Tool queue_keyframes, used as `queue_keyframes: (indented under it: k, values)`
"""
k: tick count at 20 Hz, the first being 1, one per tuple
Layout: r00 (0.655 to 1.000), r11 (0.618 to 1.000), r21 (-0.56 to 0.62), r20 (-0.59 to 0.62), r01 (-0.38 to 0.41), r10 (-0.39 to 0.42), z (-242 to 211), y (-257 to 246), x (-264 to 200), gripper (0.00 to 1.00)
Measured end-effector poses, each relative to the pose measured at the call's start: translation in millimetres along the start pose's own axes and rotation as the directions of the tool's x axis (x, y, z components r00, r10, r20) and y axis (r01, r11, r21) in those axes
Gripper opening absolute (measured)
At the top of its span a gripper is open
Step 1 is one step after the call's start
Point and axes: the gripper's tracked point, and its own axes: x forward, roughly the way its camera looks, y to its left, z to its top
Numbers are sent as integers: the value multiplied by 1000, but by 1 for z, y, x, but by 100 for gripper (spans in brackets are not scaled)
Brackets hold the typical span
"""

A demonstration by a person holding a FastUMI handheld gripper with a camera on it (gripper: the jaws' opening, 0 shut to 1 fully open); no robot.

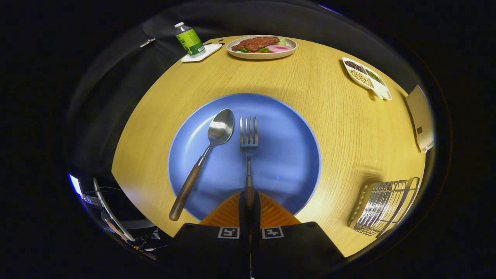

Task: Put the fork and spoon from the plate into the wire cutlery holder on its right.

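**Currently: fork handle clamped, holder off to the lower right**

The gripper [249,207] is closed narrowly on the fork [248,149]. Both orange fingers [228,215] press the dark handle end from either side, low in the centre of the frame.

Fork axis: it runs straight ahead from the jaws, tines pointing toward the top of the frame, over the middle of the blue plate [286,155]. Whether the fork rests on the plate or is lifted just clear of it cannot be told.

The spoon [205,159] lies on the plate, left of the fork, bowl toward the upper centre, its wooden handle slanting down-left across the plate rim. It is apart from the fingers.

The holder [385,207] sits on the table [341,128] at the lower right, well apart from the plate. The coming move is judged to turn on this: the holder lies to the right of the jaws, crosswise to the fork's axis.

Limits of view:
- The holder is stretched by the lens, so its opening is hard to read.
- The gripped part of the handle is hidden between the fingers.
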Motion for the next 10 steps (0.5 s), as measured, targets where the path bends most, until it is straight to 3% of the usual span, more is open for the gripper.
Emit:
queue_keyframes:
  k: [10]
  values:
    - [997, 997, -41, 25, -66, 67, -7, -32, -106, 6]
